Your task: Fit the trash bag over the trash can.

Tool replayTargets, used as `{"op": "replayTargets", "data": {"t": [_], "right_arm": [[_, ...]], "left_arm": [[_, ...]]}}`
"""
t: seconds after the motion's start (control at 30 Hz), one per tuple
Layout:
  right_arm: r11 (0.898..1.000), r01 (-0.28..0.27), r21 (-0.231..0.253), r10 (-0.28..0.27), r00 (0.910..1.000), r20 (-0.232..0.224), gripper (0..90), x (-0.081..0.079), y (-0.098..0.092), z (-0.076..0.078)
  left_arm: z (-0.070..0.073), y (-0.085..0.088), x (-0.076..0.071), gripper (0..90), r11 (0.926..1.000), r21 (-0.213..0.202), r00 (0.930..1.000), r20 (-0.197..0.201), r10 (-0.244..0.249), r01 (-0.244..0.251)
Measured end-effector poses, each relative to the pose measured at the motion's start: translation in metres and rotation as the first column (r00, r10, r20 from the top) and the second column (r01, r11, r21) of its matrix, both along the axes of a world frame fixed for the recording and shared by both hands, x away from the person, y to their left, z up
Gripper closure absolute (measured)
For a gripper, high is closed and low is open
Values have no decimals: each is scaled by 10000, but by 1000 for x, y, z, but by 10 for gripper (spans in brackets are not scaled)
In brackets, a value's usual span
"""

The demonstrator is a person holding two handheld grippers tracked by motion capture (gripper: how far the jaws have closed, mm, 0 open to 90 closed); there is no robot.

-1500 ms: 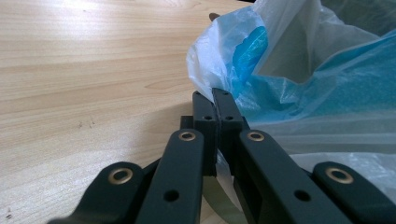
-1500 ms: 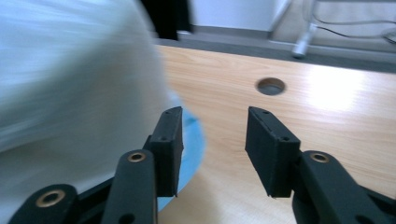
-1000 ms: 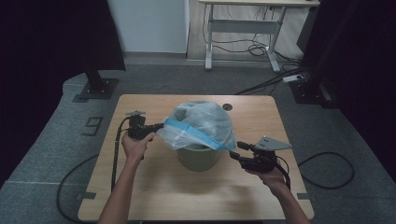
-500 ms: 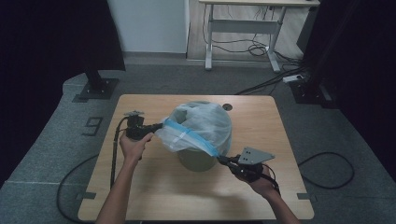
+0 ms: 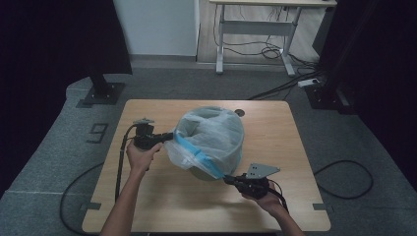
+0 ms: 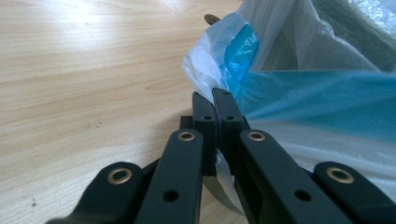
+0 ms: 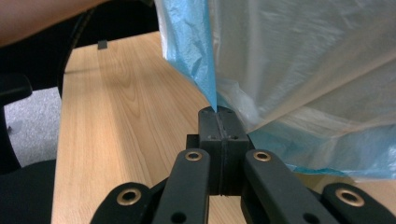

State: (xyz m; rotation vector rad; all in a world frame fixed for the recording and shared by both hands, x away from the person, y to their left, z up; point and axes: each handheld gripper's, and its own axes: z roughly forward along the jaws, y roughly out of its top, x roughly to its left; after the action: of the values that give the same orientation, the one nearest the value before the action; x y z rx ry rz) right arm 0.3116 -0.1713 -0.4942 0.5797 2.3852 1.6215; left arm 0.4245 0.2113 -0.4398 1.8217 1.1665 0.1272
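A thin plastic bag (image 5: 211, 132) with a blue rim band (image 5: 196, 155) lines a dark green bin (image 5: 204, 173) at the table's middle. My left gripper (image 5: 169, 136) is shut on the bag's rim at the bin's left; its jaws pinch white and blue film (image 6: 219, 74). My right gripper (image 5: 230, 179) is shut on the blue band at the bin's front right, and the band (image 7: 196, 51) rises taut from its closed jaws. The bag (image 7: 303, 70) hangs stretched between the two grippers.
The wooden table (image 5: 275, 142) has bare surface on all sides of the bin. A small dark round hole (image 5: 239, 112) sits behind the bin. Cables trail off the table's left edge (image 5: 118, 167). A desk frame (image 5: 255, 29) stands on the floor beyond.
My right gripper has moved forward and left to the bin's front, pulling the blue band out and down. The left gripper has held its place on the rim.
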Motion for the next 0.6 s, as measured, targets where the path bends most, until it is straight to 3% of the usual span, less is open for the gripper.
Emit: {"op": "replayTargets", "data": {"t": [0.13,0.17,0.23,0.27,0.4,0.5,0.6], "right_arm": [[9994,176,-308,-187,9992,-358,886,6,-2,-8],[9984,304,-468,-320,9989,-355,886,7,-2,-11],[9914,736,-1083,-763,9969,-207,885,10,-4,-17],[9860,930,-1381,-968,9951,-215,885,11,-5,-22],[9785,1483,-1430,-1607,9838,-790,885,20,-15,-38],[9637,2119,-1622,-2318,9659,-1151,885,28,-23,-47],[9564,2387,-1685,-2597,9587,-1162,885,32,-26,-49]], "left_arm": [[-3,-4,-1,887,9998,64,9996,-209,-188,190],[-4,-6,-1,885,9993,263,9991,-333,-247,256],[-8,-9,-2,885,9968,734,9986,-445,-278,311],[-11,-9,-2,886,9969,706,9981,-538,-310,348],[-18,-10,1,887,9977,612,9972,-714,-233,277],[-24,-14,6,887,9976,646,9954,-940,-200,261],[-30,-17,10,886,9979,600,9936,-1113,-180,248]]}}
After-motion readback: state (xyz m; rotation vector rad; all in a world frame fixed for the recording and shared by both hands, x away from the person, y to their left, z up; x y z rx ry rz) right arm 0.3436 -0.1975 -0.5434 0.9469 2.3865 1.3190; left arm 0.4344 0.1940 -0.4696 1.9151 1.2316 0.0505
